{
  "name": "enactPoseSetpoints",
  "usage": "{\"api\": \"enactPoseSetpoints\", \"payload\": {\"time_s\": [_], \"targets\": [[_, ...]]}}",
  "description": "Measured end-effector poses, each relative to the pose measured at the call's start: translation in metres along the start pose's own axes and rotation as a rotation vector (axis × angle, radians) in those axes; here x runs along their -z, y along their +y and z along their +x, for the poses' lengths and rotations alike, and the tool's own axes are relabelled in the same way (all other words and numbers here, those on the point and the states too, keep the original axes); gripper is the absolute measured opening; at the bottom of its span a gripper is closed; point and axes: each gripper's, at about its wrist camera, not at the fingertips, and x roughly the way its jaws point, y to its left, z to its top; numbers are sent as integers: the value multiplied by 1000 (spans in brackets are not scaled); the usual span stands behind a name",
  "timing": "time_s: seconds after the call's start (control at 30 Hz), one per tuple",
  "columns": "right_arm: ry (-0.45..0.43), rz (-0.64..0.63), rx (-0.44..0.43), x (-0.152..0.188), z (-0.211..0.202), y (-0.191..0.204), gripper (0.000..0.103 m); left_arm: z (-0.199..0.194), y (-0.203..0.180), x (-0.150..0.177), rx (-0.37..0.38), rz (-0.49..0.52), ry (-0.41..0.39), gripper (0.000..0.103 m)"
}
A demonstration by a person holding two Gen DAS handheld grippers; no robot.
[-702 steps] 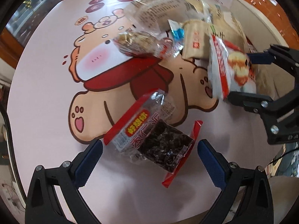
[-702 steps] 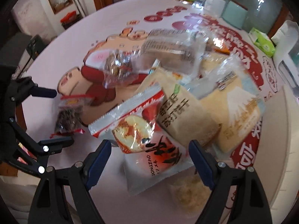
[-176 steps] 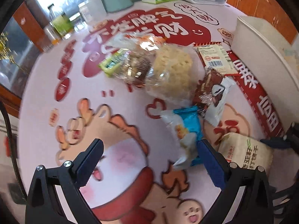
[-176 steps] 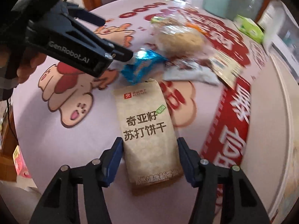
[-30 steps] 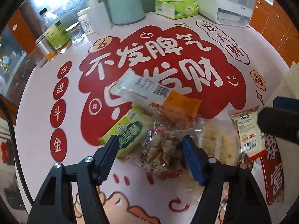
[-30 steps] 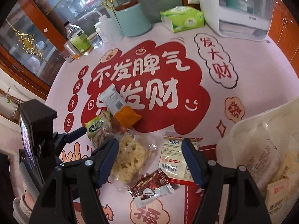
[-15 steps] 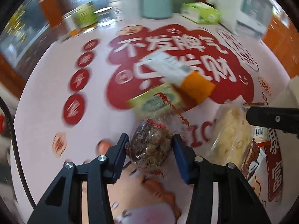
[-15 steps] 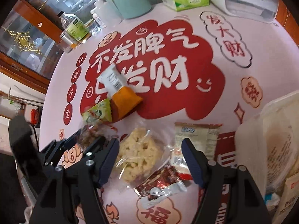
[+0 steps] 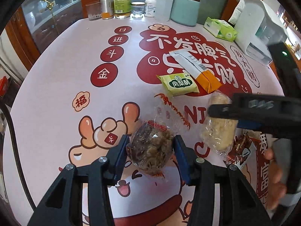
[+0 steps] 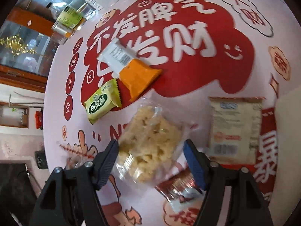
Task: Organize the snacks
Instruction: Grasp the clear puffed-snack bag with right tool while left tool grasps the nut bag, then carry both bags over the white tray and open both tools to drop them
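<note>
My left gripper is shut on a clear bag of brown nut clusters and holds it above the table. My right gripper is open, its jaws on either side of a clear bag of pale yellow puffed snack, which also shows in the left wrist view under the right gripper's arm. On the red print lie a green pineapple-cake packet, also in the right wrist view, and a white-and-orange packet, also in the right wrist view.
A beige cracker packet and a red-brown wrapper lie to the right, the wrapper also in the left wrist view. Bottles and jars, a teal canister, a tissue box and a white appliance line the far edge.
My left gripper has closed on the nut-cluster bag and pulled it back and up from the pile. My right gripper has dropped around the puffed snack bag.
</note>
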Motion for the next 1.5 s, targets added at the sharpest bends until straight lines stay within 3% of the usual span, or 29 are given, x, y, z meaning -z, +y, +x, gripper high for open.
{"api": "enactPoseSetpoints", "payload": {"time_s": [0.17, 0.23, 0.27, 0.3, 0.47, 0.7, 0.93, 1.13, 1.37, 1.5], "targets": [[-21, -194, 193, 5, 19, 44, 85, -3, 5, 6, -12, -13, 1, 47], [-43, -229, 228, 9, 19, 49, 79, -7, 8, 9, -15, -16, 3, 47], [-56, -244, 240, 11, 18, 50, 67, -8, 9, 11, -17, -17, 4, 47], [-66, -263, 245, 13, 16, 50, 63, -10, 9, 13, -18, -18, 7, 47], [-71, -269, 200, 28, 3, 37, 61, -25, 0, 24, -12, 0, 2, 47], [-150, -305, 147, 72, -52, 21, 62, -67, -46, 34, 36, 89, -47, 47], [-274, -282, 135, 109, -124, -12, 62, -110, -103, 36, 118, 172, -110, 47], [-386, -191, 142, 134, -182, -57, 62, -137, -164, 33, 195, 256, -145, 47], [-527, -104, 229, 158, -244, -104, 62, -165, -237, 21, 276, 348, -206, 47], [-592, -41, 286, 165, -272, -130, 62, -173, -268, 13, 286, 392, -237, 48]]}}
